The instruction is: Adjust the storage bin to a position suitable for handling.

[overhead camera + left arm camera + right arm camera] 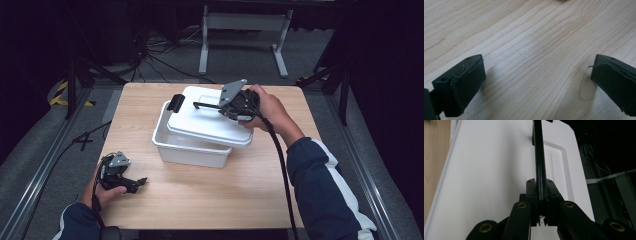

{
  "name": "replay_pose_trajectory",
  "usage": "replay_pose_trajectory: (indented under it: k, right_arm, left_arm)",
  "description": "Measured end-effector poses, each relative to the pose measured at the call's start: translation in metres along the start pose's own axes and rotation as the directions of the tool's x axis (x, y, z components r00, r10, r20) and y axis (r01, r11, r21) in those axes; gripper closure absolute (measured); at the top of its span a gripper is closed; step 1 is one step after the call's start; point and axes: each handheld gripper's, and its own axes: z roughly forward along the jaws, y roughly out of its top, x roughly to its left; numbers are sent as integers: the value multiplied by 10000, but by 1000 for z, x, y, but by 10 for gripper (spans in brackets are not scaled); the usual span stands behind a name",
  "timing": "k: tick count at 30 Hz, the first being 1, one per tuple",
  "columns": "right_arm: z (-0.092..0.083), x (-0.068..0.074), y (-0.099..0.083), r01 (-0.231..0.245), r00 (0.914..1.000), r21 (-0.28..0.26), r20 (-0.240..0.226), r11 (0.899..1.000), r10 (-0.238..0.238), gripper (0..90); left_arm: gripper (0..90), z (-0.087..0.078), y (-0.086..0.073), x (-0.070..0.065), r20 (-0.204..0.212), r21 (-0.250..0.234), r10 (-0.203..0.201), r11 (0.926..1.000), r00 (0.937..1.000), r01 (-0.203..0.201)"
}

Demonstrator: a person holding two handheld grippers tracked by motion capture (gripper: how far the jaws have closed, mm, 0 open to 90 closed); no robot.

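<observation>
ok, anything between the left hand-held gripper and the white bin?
Nothing: in the high view, bare wooden table separates the left hand-held gripper from the white bin.

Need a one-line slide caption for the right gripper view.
Right claw shut on the black handle of the white lid, lid seen from above.

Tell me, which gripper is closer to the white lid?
Right. The right gripper is clamped on the white lid's black handle; the left gripper sits open on the table, apart from it.
</observation>
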Motion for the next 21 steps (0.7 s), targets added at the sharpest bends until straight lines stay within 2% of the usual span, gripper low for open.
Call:
replay_pose_trajectory:
  k: [4, 7, 8, 10, 13, 21]
  right_arm:
    - [-11, -2, -9, -52, 10000, -107, -10, 9999, 52, 847]
    - [-19, -2, -17, -111, 9998, -128, 133, 9999, 113, 846]
    - [-25, -3, -26, -182, 9995, -142, 242, 9997, 185, 846]
    - [-27, -4, -29, -190, 9994, -184, 276, 9996, 195, 847]
    - [-36, -5, -43, -341, 9985, -164, 427, 9993, 348, 846]
    - [-57, -9, -68, -747, 9948, -259, 677, 9969, 763, 846]
  left_arm:
    - [1, 0, 0, 0, -19, -27, -6, 10000, 10000, 6]
    - [1, 0, 0, 0, -22, -36, -13, 10000, 10000, 13]
    - [1, 0, 0, 0, -27, -40, -7, 10000, 10000, 7]
    - [1, 0, 0, 0, -34, -45, -14, 10000, 10000, 13]
    - [1, 0, 0, 0, -44, -49, -22, 10000, 10000, 21]
    - [1, 0, 0, 0, -55, -48, -29, 10000, 10000, 29]
